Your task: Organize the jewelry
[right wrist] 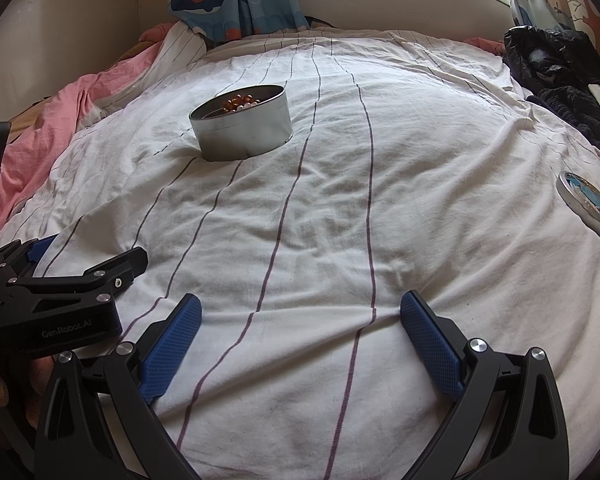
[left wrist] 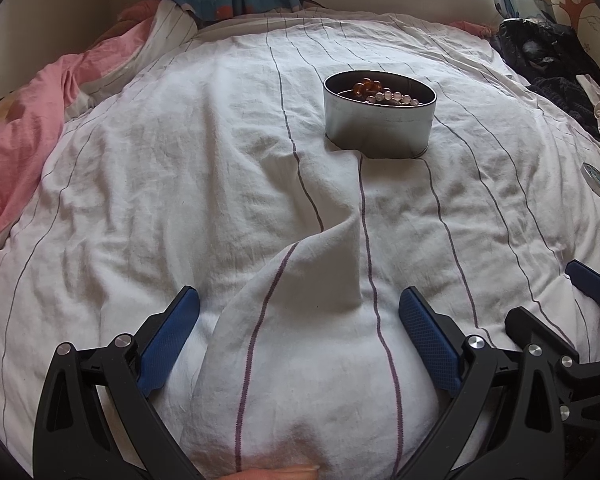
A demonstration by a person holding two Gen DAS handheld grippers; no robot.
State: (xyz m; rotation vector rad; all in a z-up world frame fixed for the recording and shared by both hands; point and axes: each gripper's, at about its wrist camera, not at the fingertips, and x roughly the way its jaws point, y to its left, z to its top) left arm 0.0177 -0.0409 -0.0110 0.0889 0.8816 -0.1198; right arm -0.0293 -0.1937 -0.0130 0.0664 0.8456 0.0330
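While low over bedsheet (left wrist: 140, 184), left gripper (left wrist: 300, 300), right gripper (right wrist: 300, 306) spread.

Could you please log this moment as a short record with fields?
surface: striped sheet on a bed
tin: round metal tin, open, upright on the sheet
contents: amber beads and pale beads
lid: round lid flat on the sheet, apart from the tin
left tongs: open, empty, a sheet fold between them
right tongs: open, empty
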